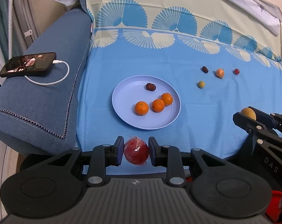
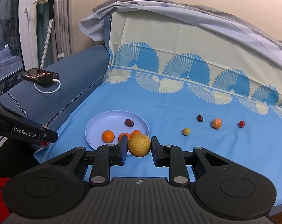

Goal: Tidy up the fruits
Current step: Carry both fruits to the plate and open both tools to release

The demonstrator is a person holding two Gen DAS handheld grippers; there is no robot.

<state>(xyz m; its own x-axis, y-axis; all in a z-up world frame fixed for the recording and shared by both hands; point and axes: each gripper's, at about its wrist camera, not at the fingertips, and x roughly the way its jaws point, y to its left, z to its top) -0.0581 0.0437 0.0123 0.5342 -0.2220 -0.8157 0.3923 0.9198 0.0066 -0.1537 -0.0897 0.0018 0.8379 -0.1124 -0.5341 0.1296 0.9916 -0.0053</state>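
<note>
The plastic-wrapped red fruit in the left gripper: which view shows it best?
The left wrist view. There the wrapped red fruit sits front and centre between the fingers of the left gripper, its crinkled wrap showing. The right wrist view shows only a red sliver under the left gripper at the frame's left edge.

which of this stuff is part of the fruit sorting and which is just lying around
Part of the job:
- plate holding three oranges and a red date
- four small loose fruits on the blue cloth
- wrapped red fruit in left hand-held gripper
- yellow fruit in right hand-held gripper

Lying about:
- phone
- white charging cable
</note>
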